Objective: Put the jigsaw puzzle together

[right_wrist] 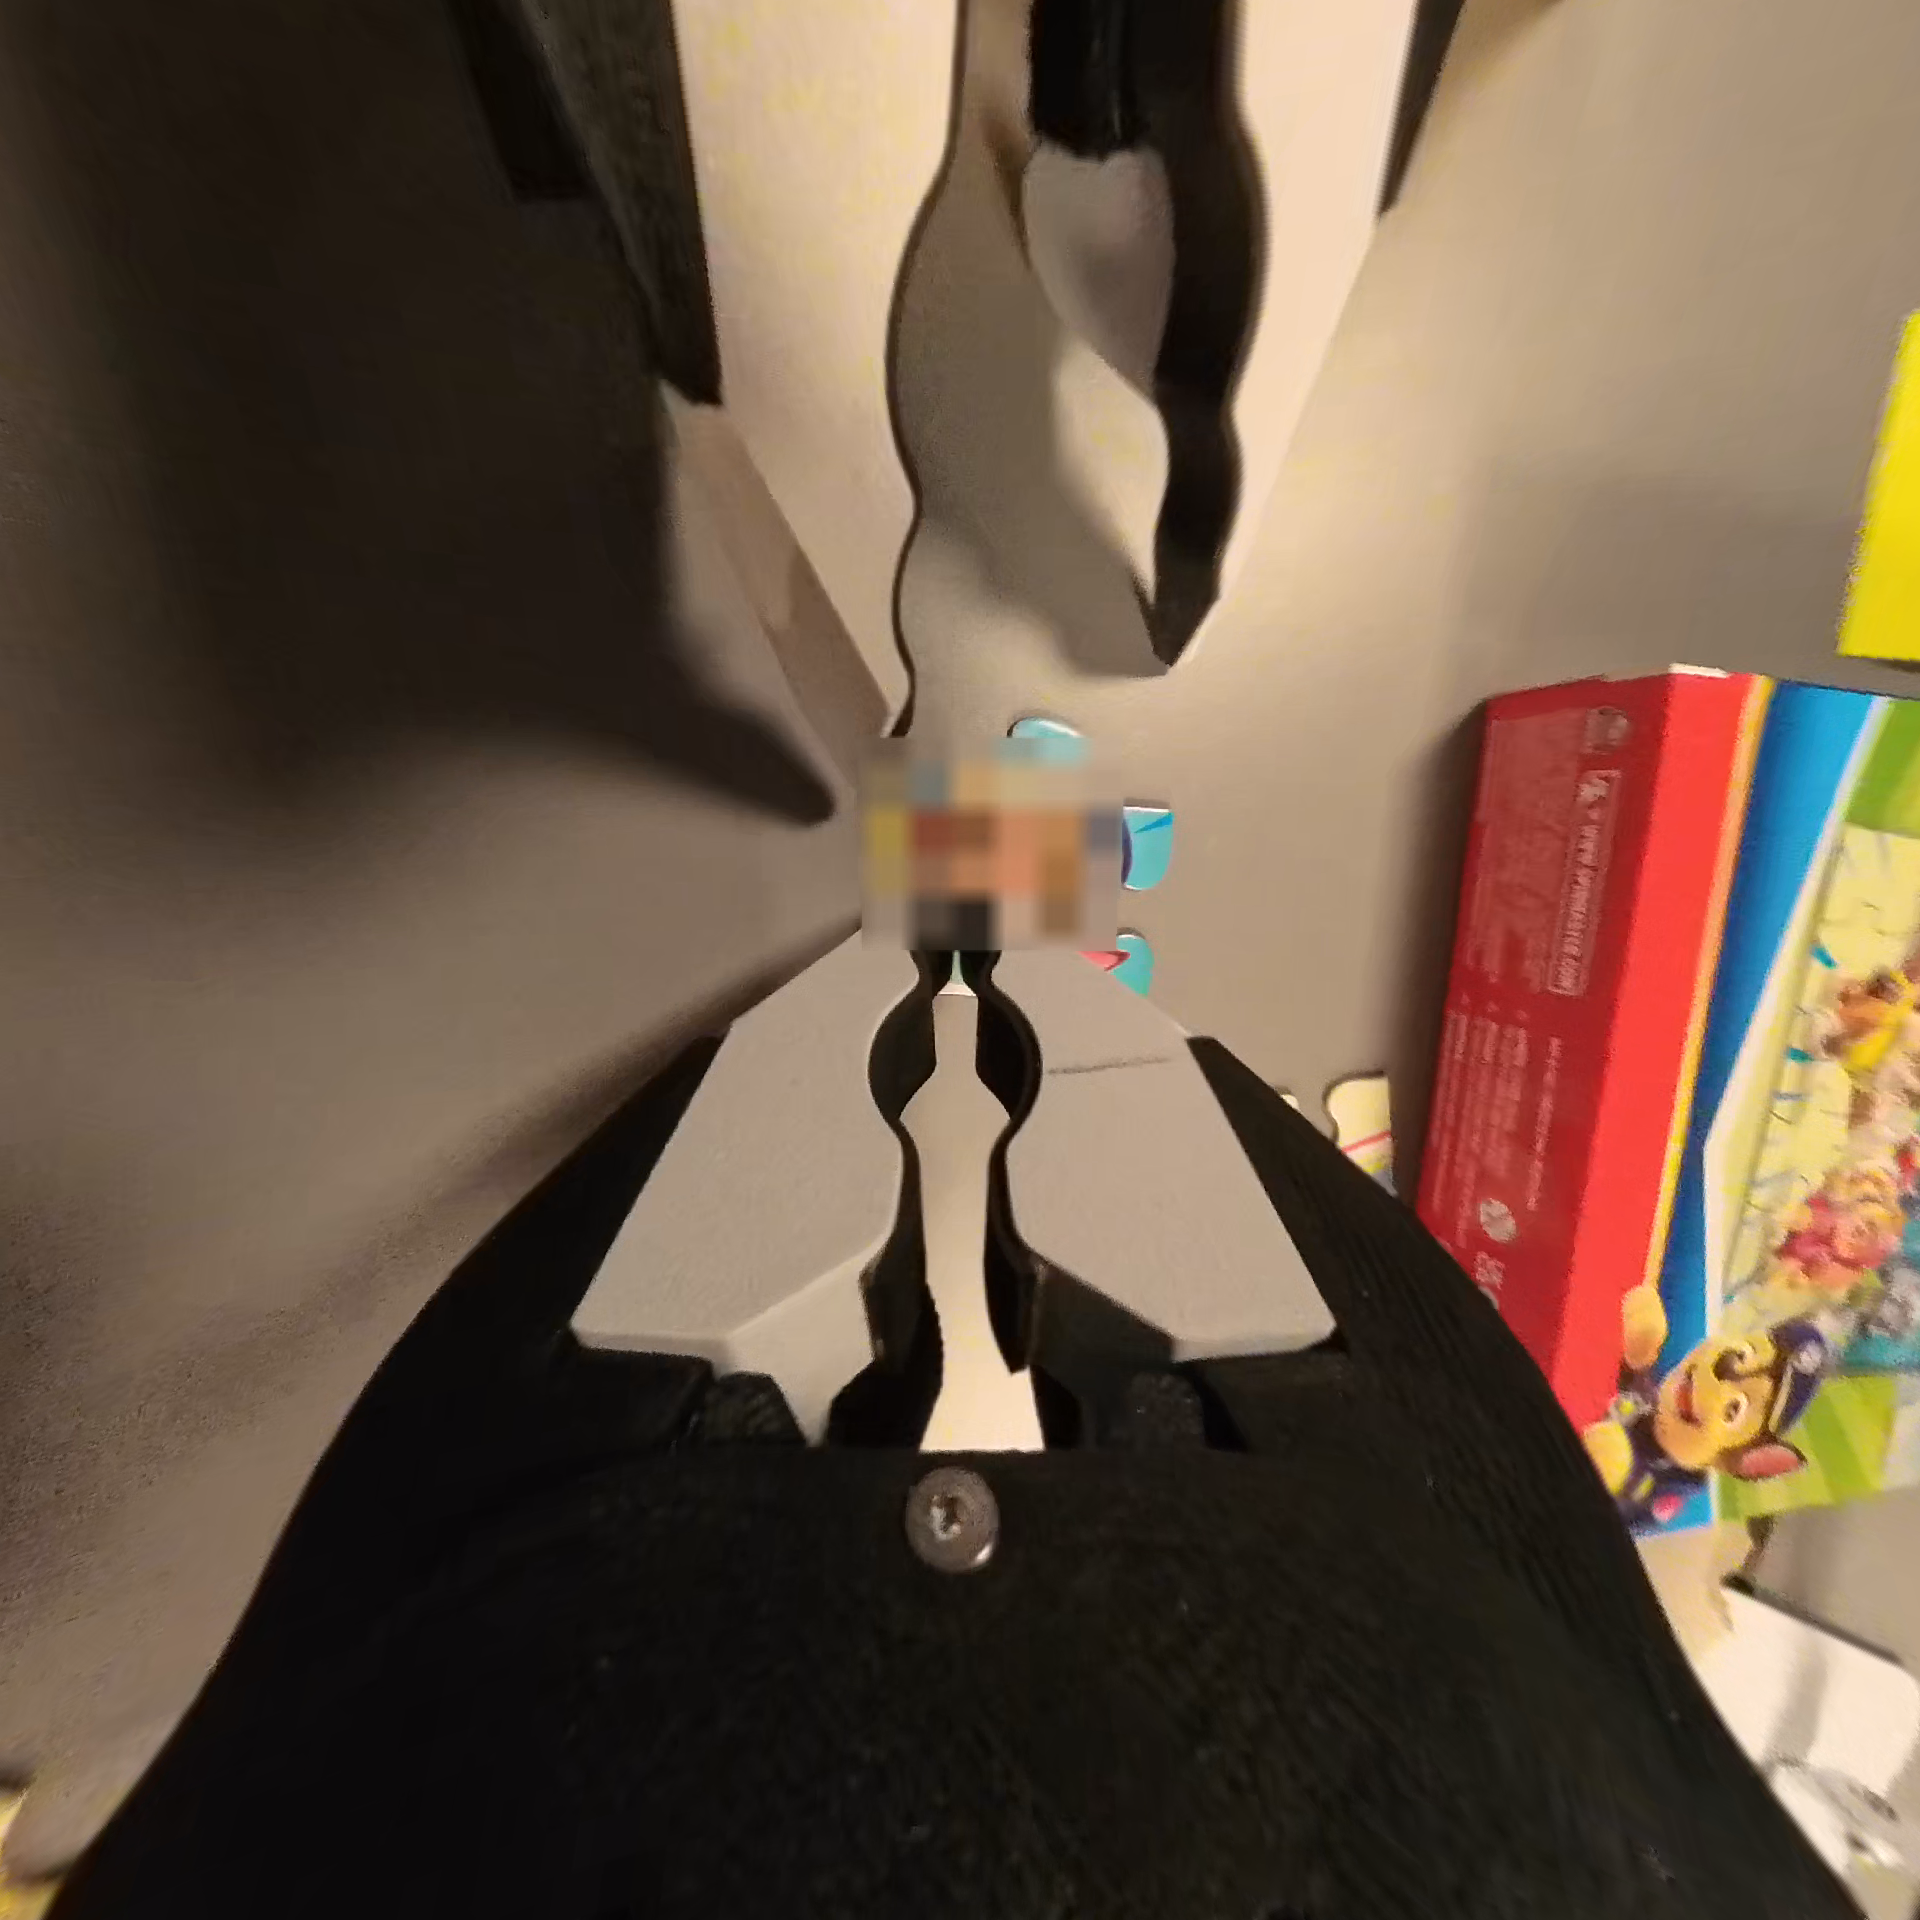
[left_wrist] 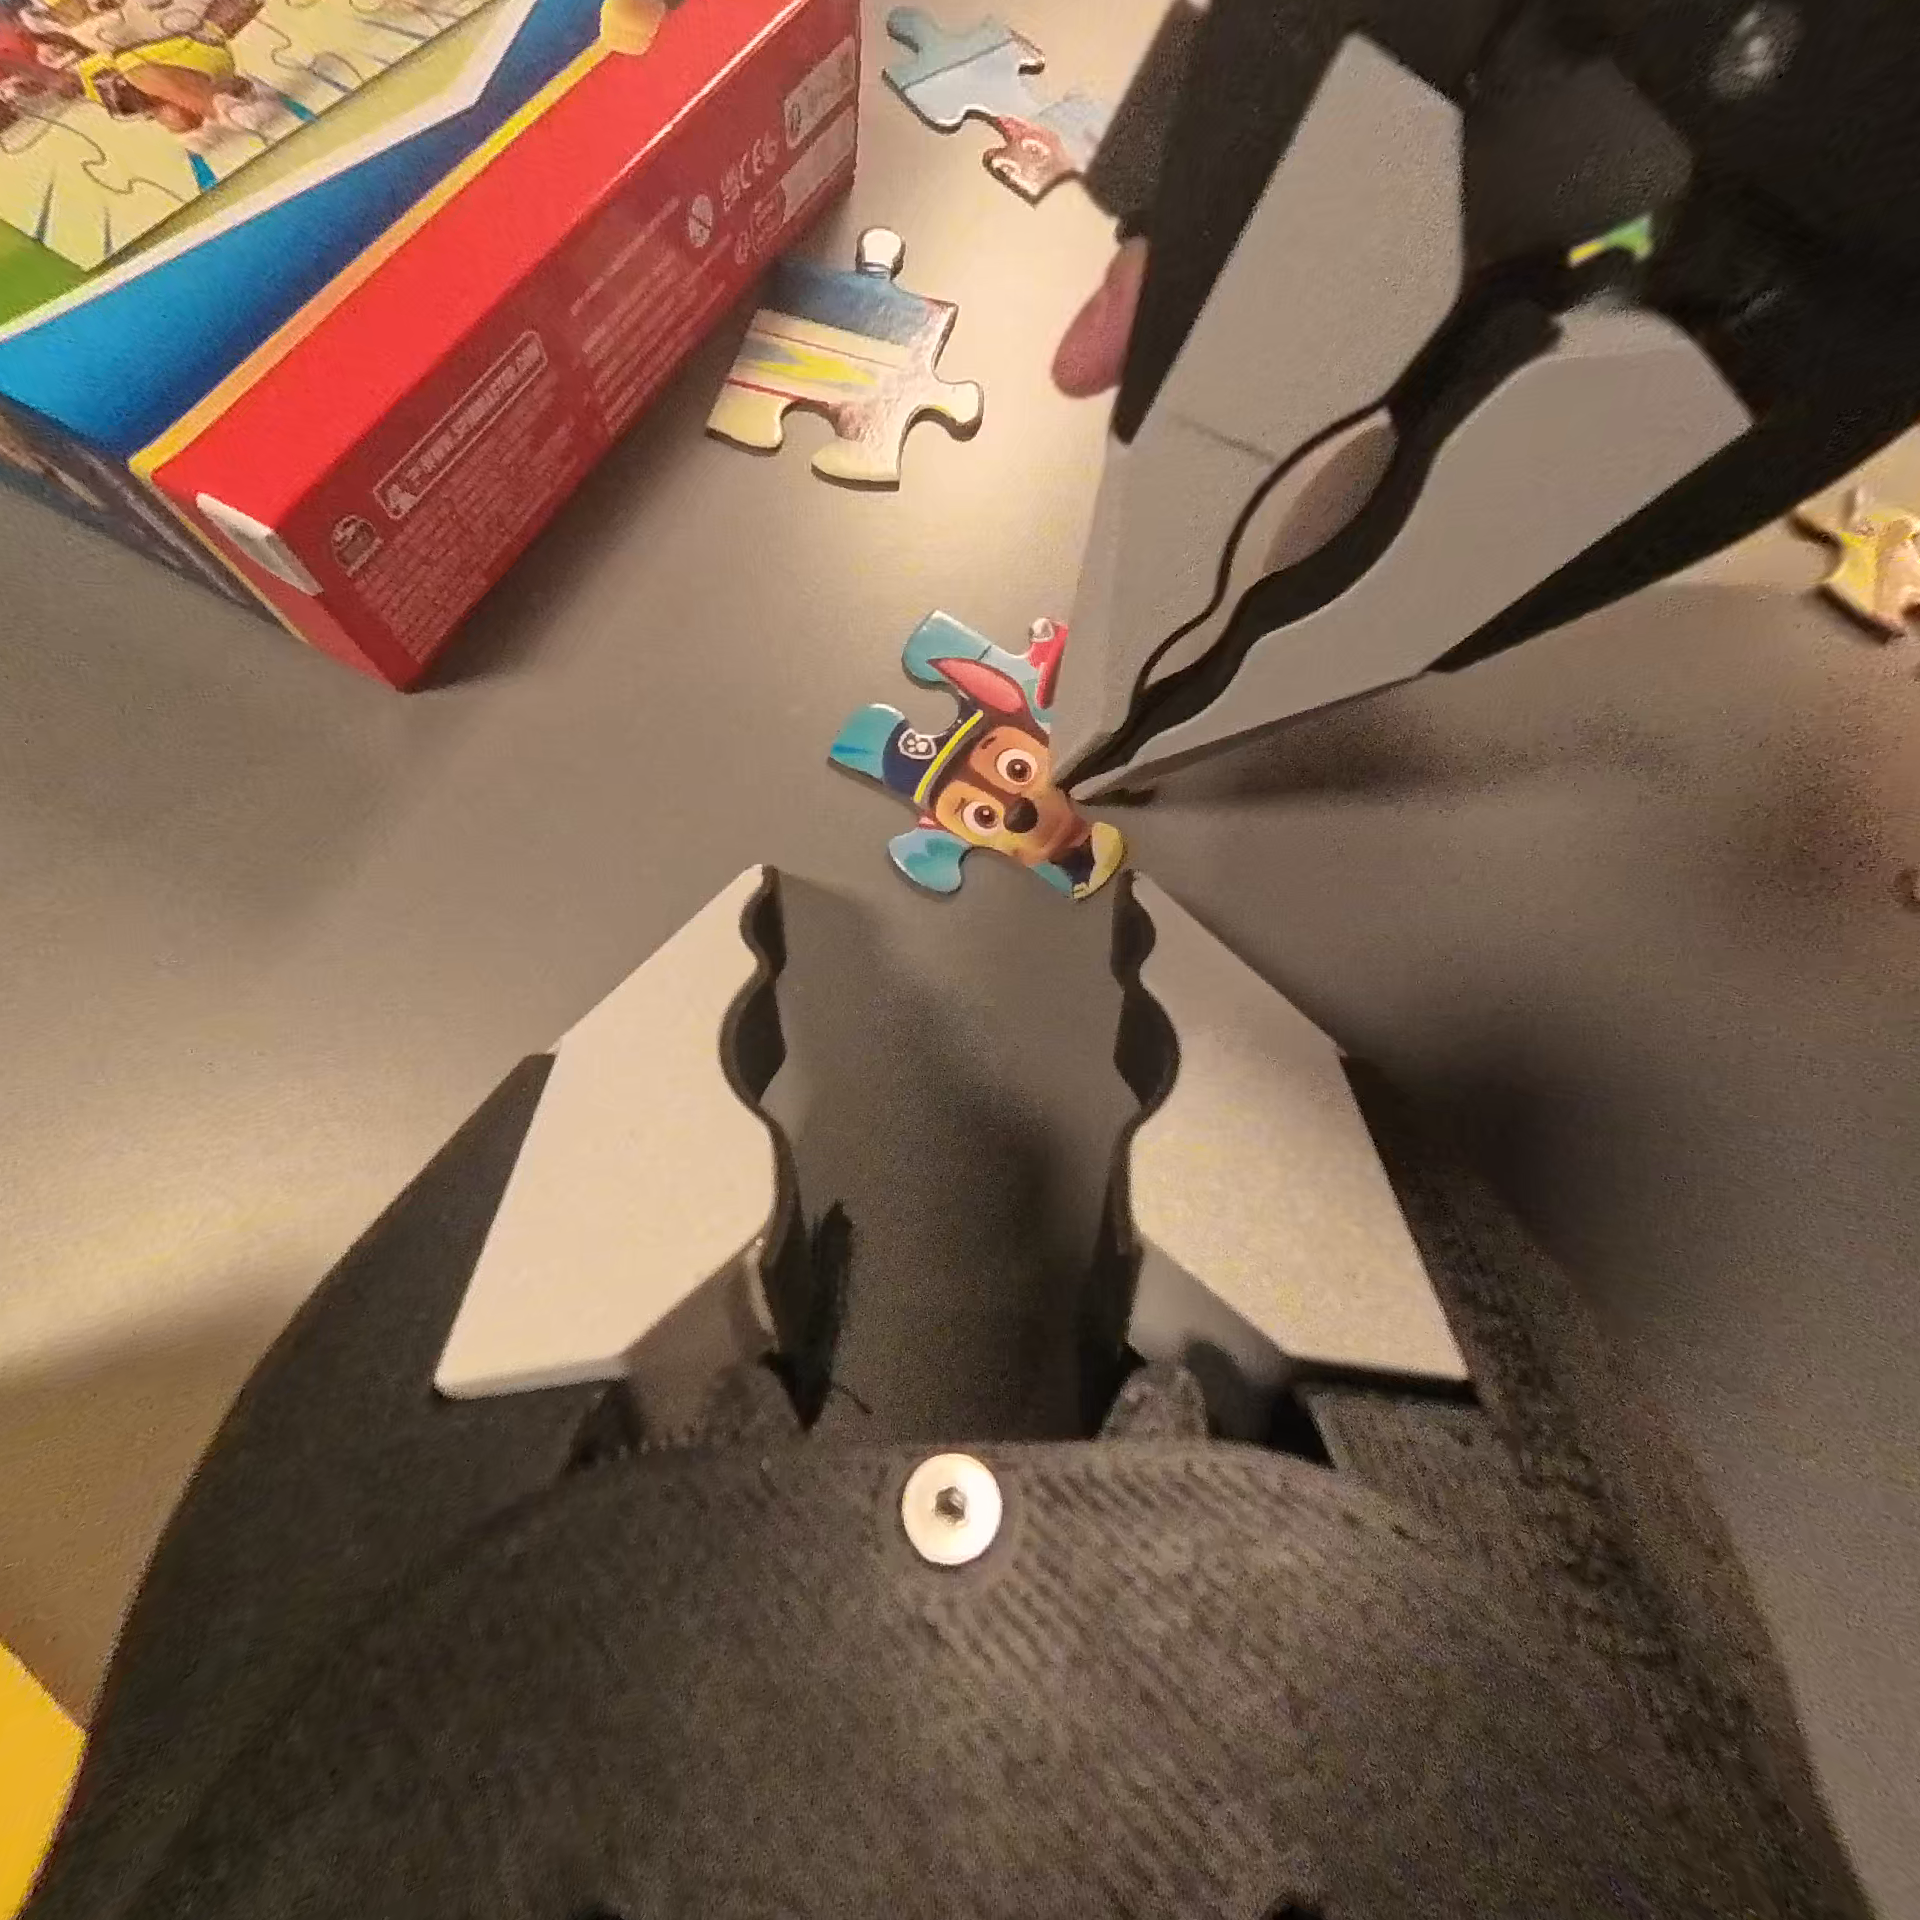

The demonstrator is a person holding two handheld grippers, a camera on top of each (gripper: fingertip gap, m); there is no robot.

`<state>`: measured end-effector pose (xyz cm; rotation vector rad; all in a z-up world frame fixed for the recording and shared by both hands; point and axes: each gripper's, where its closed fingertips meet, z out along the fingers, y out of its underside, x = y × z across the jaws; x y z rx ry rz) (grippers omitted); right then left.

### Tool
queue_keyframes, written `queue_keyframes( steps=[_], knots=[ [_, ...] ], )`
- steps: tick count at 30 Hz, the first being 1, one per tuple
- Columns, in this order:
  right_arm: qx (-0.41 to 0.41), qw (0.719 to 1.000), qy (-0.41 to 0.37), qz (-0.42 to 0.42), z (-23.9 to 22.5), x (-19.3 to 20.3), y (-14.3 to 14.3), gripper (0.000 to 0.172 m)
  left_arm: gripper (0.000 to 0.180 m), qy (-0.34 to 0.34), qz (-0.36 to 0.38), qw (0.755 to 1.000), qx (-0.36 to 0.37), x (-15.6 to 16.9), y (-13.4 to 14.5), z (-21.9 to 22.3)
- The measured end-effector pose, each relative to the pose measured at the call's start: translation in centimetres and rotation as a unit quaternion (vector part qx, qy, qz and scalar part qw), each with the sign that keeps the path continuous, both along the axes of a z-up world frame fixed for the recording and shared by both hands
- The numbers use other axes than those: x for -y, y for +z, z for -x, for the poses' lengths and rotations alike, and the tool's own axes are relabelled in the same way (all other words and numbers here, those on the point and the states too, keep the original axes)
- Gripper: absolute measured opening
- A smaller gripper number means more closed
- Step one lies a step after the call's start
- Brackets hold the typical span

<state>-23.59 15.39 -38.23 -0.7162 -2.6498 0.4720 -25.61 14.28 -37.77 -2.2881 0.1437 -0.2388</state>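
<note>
A jigsaw piece [left_wrist: 977,758] with a cartoon dog's face on teal lies on the grey table [left_wrist: 312,883]. My left gripper [left_wrist: 945,888] is open and empty, and the piece sits just beyond its fingertips. My right gripper [left_wrist: 1086,784] reaches in from the upper right, and its closed tips pinch the piece's right edge. In the right wrist view the right gripper [right_wrist: 958,961] is shut, with a sliver of teal between its pads. The piece [right_wrist: 1148,852] is mostly under a mosaic patch there. The left gripper [right_wrist: 1039,686] shows open beyond it.
The red and blue puzzle box [left_wrist: 499,343] lies at the upper left, and at the right in the right wrist view [right_wrist: 1621,1039]. Loose pieces [left_wrist: 852,374] [left_wrist: 966,73] [left_wrist: 1870,561] lie around. A person's fingertip [left_wrist: 1096,322] shows by the right gripper. Only a small space, under 4 cm, lies between the two pairs of fingers.
</note>
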Motion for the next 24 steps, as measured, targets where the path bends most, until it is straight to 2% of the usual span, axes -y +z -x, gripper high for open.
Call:
queue_keyframes(
  steps=[2, 5, 7, 11, 13, 21, 24],
  knots=[
    [-0.066, 0.998, -0.020, 0.012, 0.6, -0.5, 0.3, 0.004, 0.064, -0.003, -0.006, 1.000, -0.002, -0.1, 0.0, -0.1],
    [-0.167, 0.978, -0.075, 0.102, 1.5, -1.2, 2.2, 0.035, 0.066, -0.011, -0.010, 1.000, -0.010, -0.2, -0.1, -0.3],
    [-0.248, 0.950, -0.112, 0.156, 2.2, -2.5, 4.4, 0.045, 0.067, -0.016, -0.010, 1.000, -0.022, -0.2, -0.2, -0.3],
    [-0.419, 0.879, -0.133, 0.185, 2.1, -4.9, 8.3, 0.045, 0.075, -0.029, -0.016, 0.997, -0.074, -0.6, -0.4, -0.5],
    [-0.449, 0.868, -0.124, 0.173, 1.8, -5.1, 8.5, 0.043, 0.077, -0.034, -0.019, 0.996, -0.077, -0.8, -0.4, -0.8],
    [-0.460, 0.875, -0.080, 0.126, 1.5, -3.9, 7.9, 0.036, 0.082, -0.033, -0.009, 0.998, -0.060, -0.9, -0.6, -0.9],
    [-0.489, 0.862, -0.077, 0.109, 1.2, -3.9, 8.7, 0.032, 0.082, -0.034, -0.009, 0.998, -0.060, -0.9, -0.6, -0.9]
  ],
)
